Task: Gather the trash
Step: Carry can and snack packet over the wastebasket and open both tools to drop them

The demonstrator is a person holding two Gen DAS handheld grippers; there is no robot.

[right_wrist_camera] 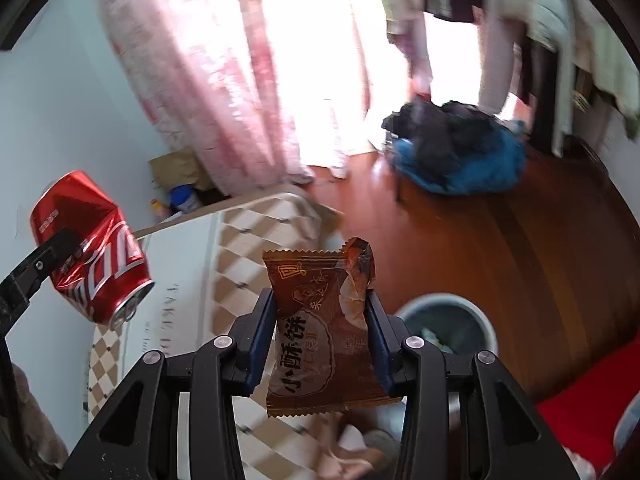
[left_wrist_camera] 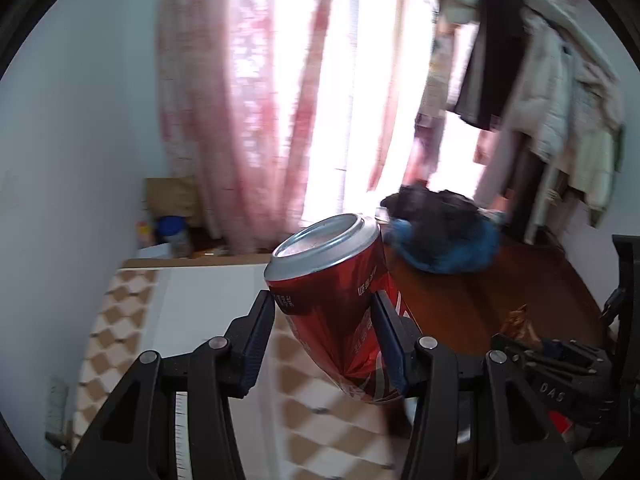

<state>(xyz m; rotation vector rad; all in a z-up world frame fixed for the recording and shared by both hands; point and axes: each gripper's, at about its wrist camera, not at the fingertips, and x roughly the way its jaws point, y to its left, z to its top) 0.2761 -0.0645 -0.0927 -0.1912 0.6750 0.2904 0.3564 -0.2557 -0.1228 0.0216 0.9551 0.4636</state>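
My left gripper [left_wrist_camera: 326, 312] clamps a tilted red can [left_wrist_camera: 336, 304] aloft — right gripper [right_wrist_camera: 322, 322] pinches a brown snack wrapper [right_wrist_camera: 320, 328] upright.

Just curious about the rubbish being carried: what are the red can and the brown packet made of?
Red can: thin metal, likely aluminium, glossy red print; bare silver rim, creased dents.
Brown packet: glossy printed plastic or foil film, can't tell which; zigzag sealed edges, crinkles, shiny highlights.

left gripper [left_wrist_camera: 324, 312] clamped on can [left_wrist_camera: 340, 304]; right gripper [right_wrist_camera: 322, 316] clamped on snack wrapper [right_wrist_camera: 324, 332].
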